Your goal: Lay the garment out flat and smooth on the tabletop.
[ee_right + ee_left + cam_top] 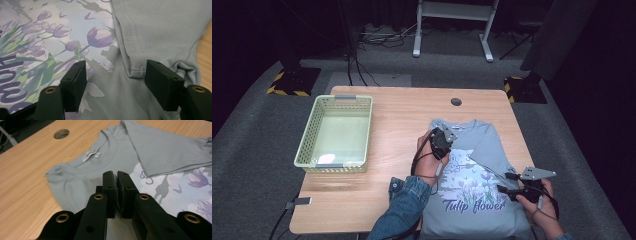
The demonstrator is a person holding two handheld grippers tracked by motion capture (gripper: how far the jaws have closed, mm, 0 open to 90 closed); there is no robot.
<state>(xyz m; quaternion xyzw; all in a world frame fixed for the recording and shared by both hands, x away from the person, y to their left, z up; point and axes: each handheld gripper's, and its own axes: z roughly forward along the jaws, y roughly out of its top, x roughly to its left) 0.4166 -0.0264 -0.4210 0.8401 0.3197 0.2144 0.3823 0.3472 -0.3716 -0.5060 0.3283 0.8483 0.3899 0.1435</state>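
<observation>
A grey-blue T-shirt [484, 137] printed with purple tulips lies face up on the right half of the wooden table [397, 115]. Its collar [100, 153] with a white label points to the far side. One sleeve [170, 150] is folded in over the chest. My left gripper [443, 139] hovers over the shirt's upper left part. Its jaws are shut [117, 178] with nothing between them. Near the shirt's right edge, my right gripper [504, 182] is open [115, 72]. The folded sleeve's cuff [136, 67] lies between its jaws, which do not touch it.
A pale green plastic basket [307, 135] stands on the left part of the table. A round cable hole [456, 101] is near the far edge. Bare wood lies between the basket and the shirt. Cables and a stand's legs are on the floor beyond.
</observation>
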